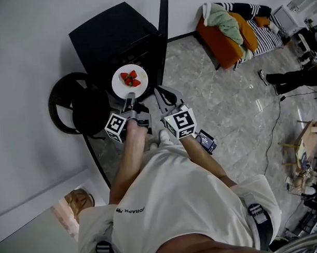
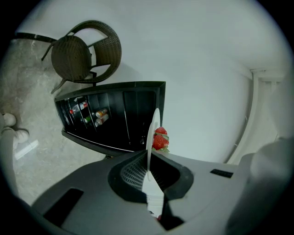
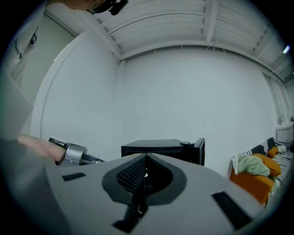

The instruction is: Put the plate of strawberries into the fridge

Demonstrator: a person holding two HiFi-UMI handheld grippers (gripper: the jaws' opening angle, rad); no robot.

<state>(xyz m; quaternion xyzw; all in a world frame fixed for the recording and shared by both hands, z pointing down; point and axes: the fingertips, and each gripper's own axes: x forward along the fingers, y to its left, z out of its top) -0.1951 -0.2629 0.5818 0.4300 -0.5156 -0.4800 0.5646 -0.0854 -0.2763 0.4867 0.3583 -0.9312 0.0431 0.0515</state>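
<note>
The left gripper (image 1: 130,97) has its fingers clenched on the near rim of the plate (image 1: 121,87), carrying the strawberries (image 1: 131,78) just ahead of it at the open fridge (image 1: 108,32), while the right gripper (image 1: 159,93), fingers closed on nothing, hangs just beside.

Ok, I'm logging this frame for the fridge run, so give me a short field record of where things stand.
plate: white, clamped at its rim by left hand-held gripper
strawberries: on plate
fridge: black, door open, plate not yet inside
right hand-held gripper: shut, empty
</note>
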